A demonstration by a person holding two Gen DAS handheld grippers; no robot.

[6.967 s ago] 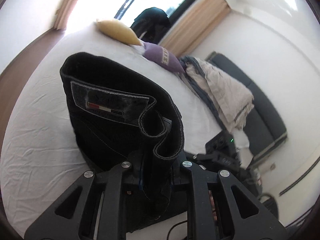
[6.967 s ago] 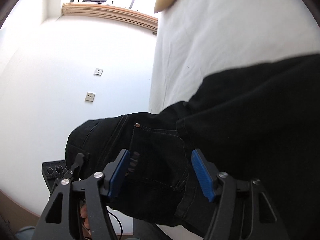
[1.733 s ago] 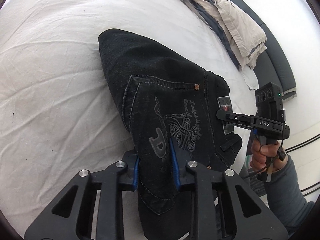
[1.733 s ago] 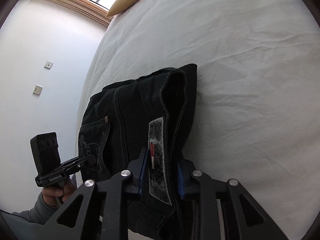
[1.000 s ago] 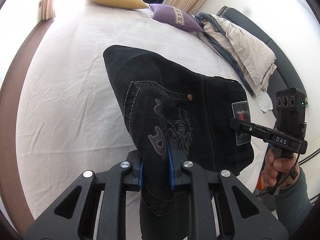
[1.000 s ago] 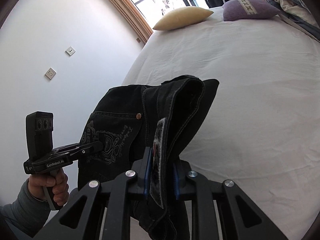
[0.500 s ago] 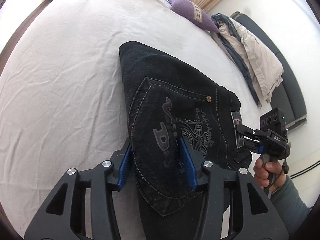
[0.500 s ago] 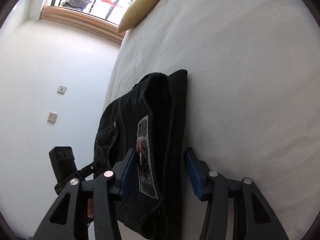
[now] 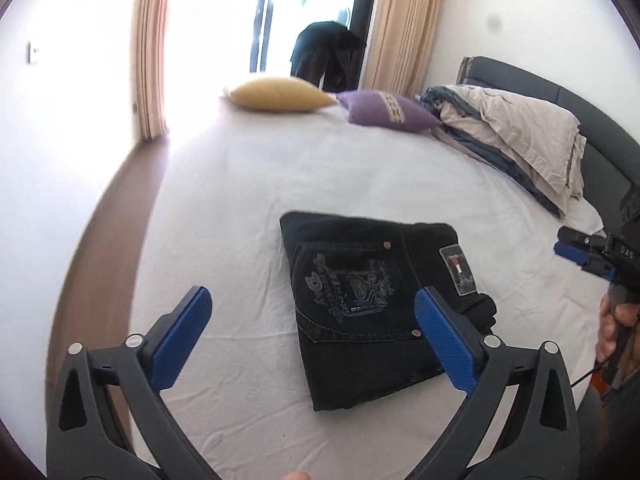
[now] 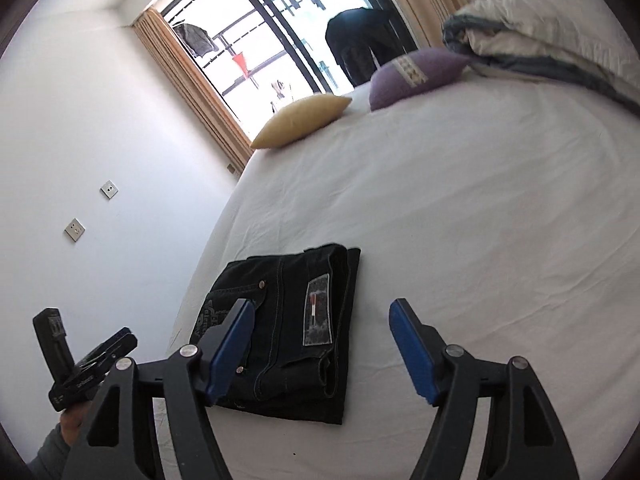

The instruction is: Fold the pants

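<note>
Left wrist view shows the pants [image 9: 372, 304] lying as a compact folded bundle on the white bed sheet [image 9: 240, 200], near the bed's close edge, back pocket and waist patch facing up. The fold looks done, so the main risk, as I judge it, is undoing it yourself: sweep a finger low over the bundle as you pull away and you could snag the top layer by the belt loop or the thick near edge and drag it open. The stiff denim might also spring up where the layers stack thickest at the waistband side.

Your left gripper [image 9: 312, 336] has its jaws opening, spread very wide, with nothing between the blue pads [image 9: 182, 336]; the bundle sits beyond them, untouched. Your right gripper [image 10: 320, 346] is also opening, its jaws well apart and empty, and clear of the pants [image 10: 288, 332] in the right wrist view.
</note>
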